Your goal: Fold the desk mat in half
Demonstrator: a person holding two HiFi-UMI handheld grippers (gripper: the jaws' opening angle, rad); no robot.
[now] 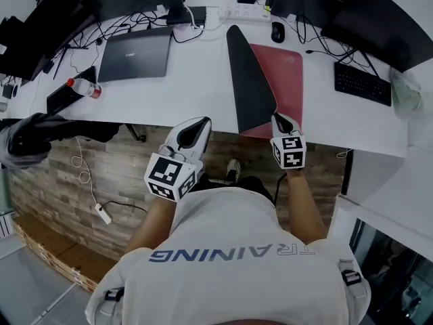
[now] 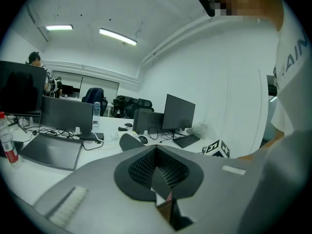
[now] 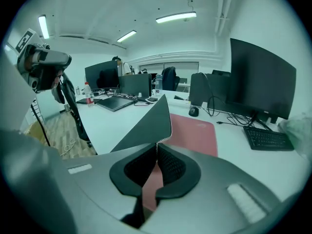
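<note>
The desk mat (image 1: 285,80) lies on the white table (image 1: 189,93), red face up. Its left part is lifted, and the dark underside (image 1: 247,80) shows as a tall flap. My right gripper (image 1: 278,118) is shut on the flap's near corner at the table's front edge. In the right gripper view the dark flap (image 3: 148,123) rises straight from the gripper (image 3: 157,144), with the red mat (image 3: 195,135) behind it. My left gripper (image 1: 200,122) hovers off the front edge, left of the mat. Its jaws are shut and hold nothing (image 2: 156,149).
A closed laptop (image 1: 135,53) and a bottle (image 1: 84,88) lie at the left of the table. A power strip (image 1: 243,11), a mouse (image 1: 277,31), a keyboard (image 1: 362,83) and monitors (image 1: 382,22) stand behind and right of the mat. A dark chair (image 1: 34,137) is at the left.
</note>
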